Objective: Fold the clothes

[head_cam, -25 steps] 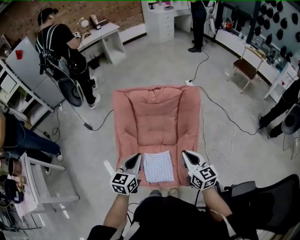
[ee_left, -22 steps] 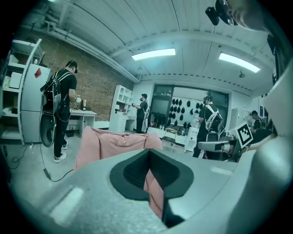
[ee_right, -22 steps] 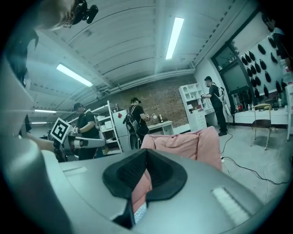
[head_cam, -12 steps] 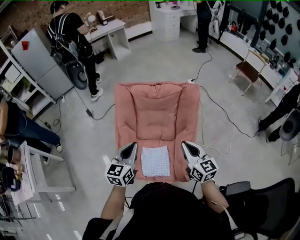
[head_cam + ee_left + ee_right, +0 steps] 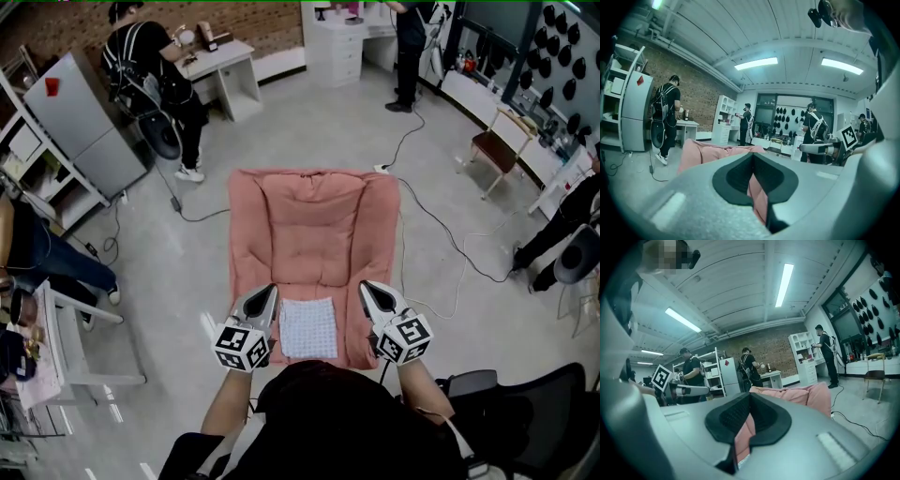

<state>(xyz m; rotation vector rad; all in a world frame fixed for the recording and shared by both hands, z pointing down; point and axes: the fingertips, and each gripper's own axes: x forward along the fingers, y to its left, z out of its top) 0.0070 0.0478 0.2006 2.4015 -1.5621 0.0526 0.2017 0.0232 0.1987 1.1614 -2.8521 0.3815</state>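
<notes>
A small folded cloth [image 5: 309, 328], pale with a fine check, lies flat at the near end of a big pink cushion [image 5: 314, 225] on the floor. My left gripper [image 5: 269, 291] hangs just left of the cloth and my right gripper [image 5: 365, 287] just right of it, both above the cushion's edges and apart from the cloth. Both are shut with nothing between the pads. In the left gripper view the closed left gripper [image 5: 752, 157] points level over the pink cushion [image 5: 712, 152]. The right gripper view shows the closed right gripper [image 5: 749, 397] and the cushion [image 5: 797, 394] the same way.
Grey floor surrounds the cushion, with a cable [image 5: 441, 234] running along its right side. A black office chair [image 5: 525, 412] stands at my near right and a white rack [image 5: 75, 347] at my left. A person [image 5: 155, 75] stands by a white desk [image 5: 225, 70] at the back left.
Both grippers have lifted a little beside the folded cloth, still shut. The cloth has stayed in place. The person at the back left has shifted along the desk.
</notes>
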